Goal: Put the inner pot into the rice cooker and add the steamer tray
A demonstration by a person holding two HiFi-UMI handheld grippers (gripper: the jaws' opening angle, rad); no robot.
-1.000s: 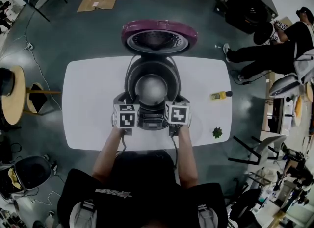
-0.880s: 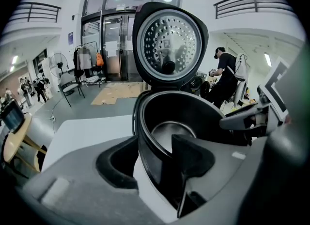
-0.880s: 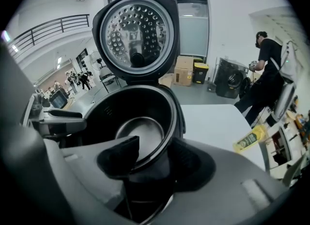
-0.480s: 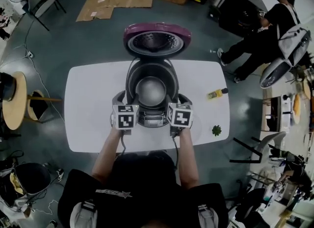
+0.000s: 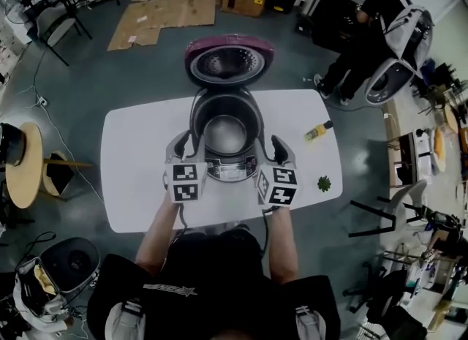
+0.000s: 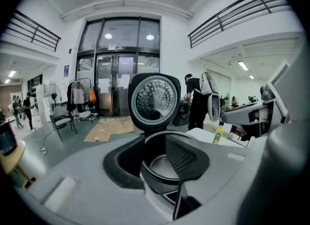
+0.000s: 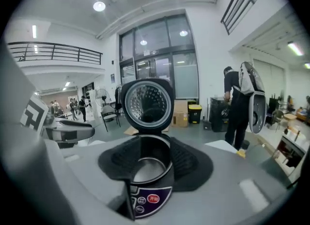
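— Where's the inner pot (image 5: 225, 134) right now?

— Sitting down inside the rice cooker (image 5: 252, 115), which stands at the middle of the white bench (image 5: 131, 163). The purple lid (image 5: 229, 59) is tipped all the way back, so the pot's shiny metal bottom shows from above.

— And the claws?

— One on each side of the cooker's front. The left claw (image 5: 180, 143) is by the front left corner and the right claw (image 5: 280, 147) by the front right, with the control panel (image 5: 230, 172) between them. Both are held clear of the cooker and neither touches the pot.

— Is either one gripping anything?

— No. In the left gripper view the jaws stand apart and have just been narrowing, with nothing pinched; the pot shows through the gap, ahead and lower down. The right gripper view is much the same: jaws apart, a little wider, also just narrowing, and empty, with the pot and the panel buttons showing between them.

— Anything else on the bench?

— A yellow bottle (image 5: 318, 131) lying near the far right edge, and a small green thing (image 5: 324, 183) near the right front, both well apart from the cooker.
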